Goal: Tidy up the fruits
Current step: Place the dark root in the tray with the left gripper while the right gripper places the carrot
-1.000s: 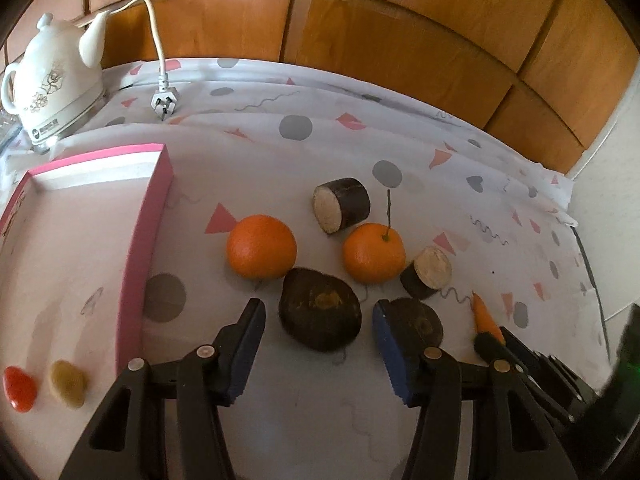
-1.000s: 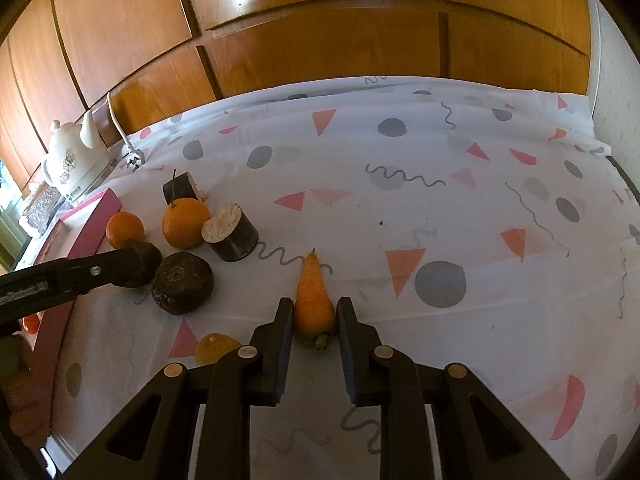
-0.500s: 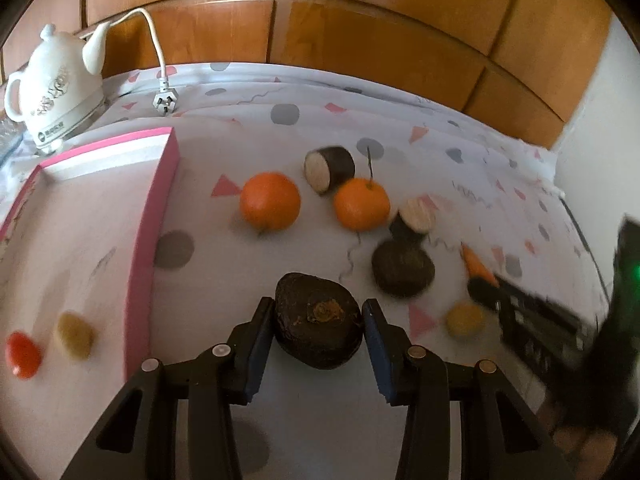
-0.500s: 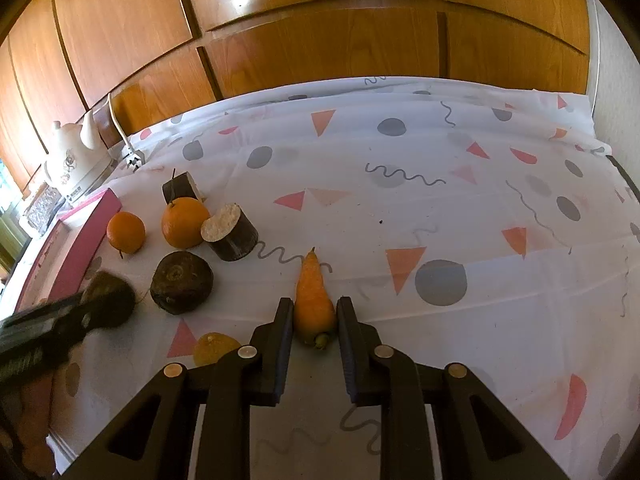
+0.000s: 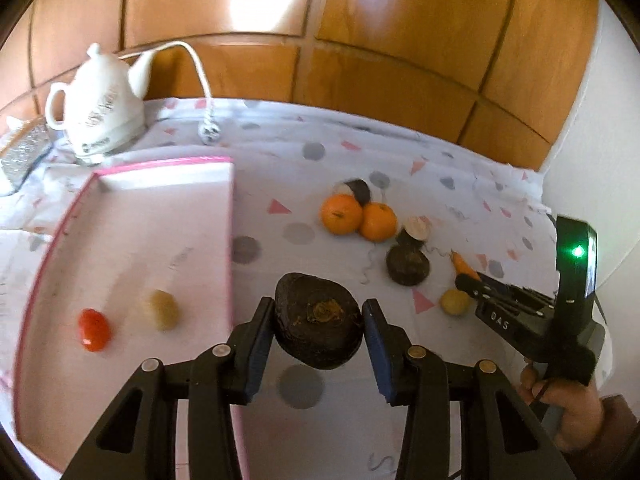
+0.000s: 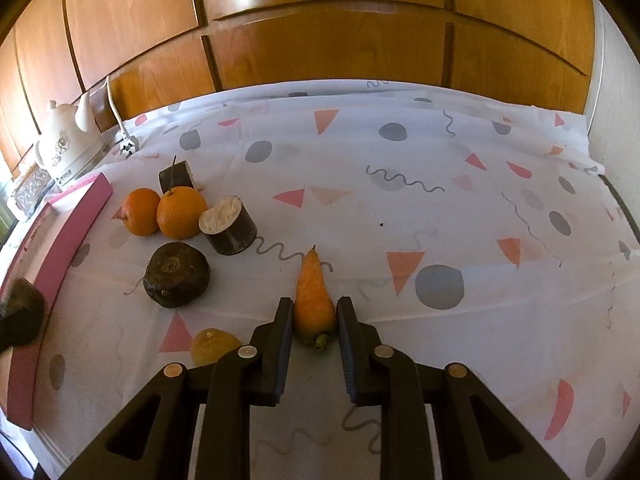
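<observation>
Left gripper [image 5: 319, 322] clamps a dark round root [image 5: 319, 326], seemingly lifted, lower centre beside pink tray [image 5: 230, 240]; right gripper [image 6: 313, 320] pinches carrot [image 6: 313, 302] on the patterned cloth [image 6: 400, 220].

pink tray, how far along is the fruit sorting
Done: the pink tray holds two small pieces, a red one and a yellowish one. In hand: the left gripper grips a dark round root beside the tray; the right gripper is shut on the carrot. Left on the cloth: two oranges, another dark root, two cut dark pieces and a small yellow piece.
</observation>
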Action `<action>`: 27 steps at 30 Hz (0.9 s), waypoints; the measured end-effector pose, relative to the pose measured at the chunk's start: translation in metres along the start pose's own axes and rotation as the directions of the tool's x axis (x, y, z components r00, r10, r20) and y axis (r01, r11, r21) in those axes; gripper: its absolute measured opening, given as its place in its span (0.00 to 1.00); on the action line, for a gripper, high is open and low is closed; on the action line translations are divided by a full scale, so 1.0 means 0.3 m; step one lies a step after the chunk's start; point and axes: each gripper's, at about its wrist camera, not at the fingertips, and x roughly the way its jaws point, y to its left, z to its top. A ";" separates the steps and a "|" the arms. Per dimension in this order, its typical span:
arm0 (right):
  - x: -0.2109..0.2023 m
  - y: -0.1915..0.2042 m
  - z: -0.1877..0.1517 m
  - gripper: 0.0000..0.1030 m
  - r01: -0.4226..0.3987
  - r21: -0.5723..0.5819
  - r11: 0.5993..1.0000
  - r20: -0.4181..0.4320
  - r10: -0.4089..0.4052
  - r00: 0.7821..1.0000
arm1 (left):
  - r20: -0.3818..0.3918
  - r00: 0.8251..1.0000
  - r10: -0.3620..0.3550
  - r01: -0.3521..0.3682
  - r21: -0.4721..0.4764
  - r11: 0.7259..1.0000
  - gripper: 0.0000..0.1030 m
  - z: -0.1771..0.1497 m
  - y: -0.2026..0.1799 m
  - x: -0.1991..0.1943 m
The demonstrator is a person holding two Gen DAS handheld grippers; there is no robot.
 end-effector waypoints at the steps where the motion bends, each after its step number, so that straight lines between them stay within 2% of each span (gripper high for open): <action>1: 0.000 0.002 0.000 0.21 0.005 -0.004 1.000 0.000 -0.005 1.000 | 0.005 1.000 0.010 -0.010 -0.009 1.000 0.43 0.002 0.016 -0.010; 9: -0.016 0.019 0.004 0.21 0.024 -0.006 1.000 -0.002 -0.024 1.000 | 0.024 0.991 0.129 -0.127 -0.086 0.988 0.43 0.002 0.204 -0.063; 16: -0.081 0.068 0.033 0.20 0.006 -0.017 1.000 0.043 -0.005 0.999 | 0.030 0.981 0.192 -0.186 -0.140 0.973 0.43 -0.011 0.331 -0.078; 22: -0.149 0.154 0.064 0.20 -0.050 -0.056 0.997 0.084 0.054 0.995 | 0.019 0.975 0.222 -0.217 -0.143 0.966 0.43 -0.020 0.396 -0.079; 27: -0.191 0.281 0.059 0.20 -0.160 -0.108 0.981 0.078 0.169 0.983 | 0.007 0.973 0.232 -0.227 -0.172 0.959 0.43 -0.009 0.457 -0.072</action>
